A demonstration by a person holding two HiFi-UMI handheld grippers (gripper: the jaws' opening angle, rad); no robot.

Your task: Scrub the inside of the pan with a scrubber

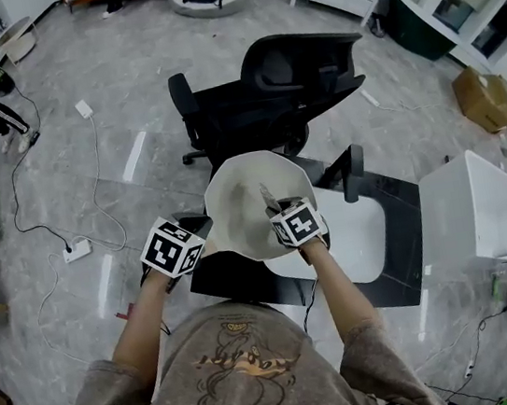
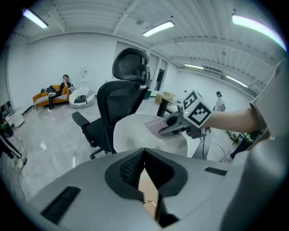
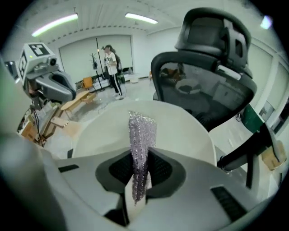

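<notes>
A cream-white pan (image 1: 234, 200) is held up and tilted in front of me, its inside facing me. My left gripper (image 1: 173, 247) is shut on the pan's tan handle (image 2: 148, 191), which ends in a small copper ring. In the left gripper view the pan (image 2: 131, 133) rises just beyond the left gripper (image 2: 144, 158). My right gripper (image 1: 296, 224) is shut on a silvery mesh scrubber (image 3: 141, 135), whose free end stands up against the pan's inner wall (image 3: 185, 128). The scrubber (image 2: 157, 125) and the right gripper (image 2: 183, 122) also show in the left gripper view.
A black office chair (image 1: 284, 88) stands right behind the pan. Below it is a black table top (image 1: 400, 232) with a white board on it, and a white box (image 1: 476, 206) at the right. Cables and a power strip (image 1: 77, 251) lie on the grey floor at the left.
</notes>
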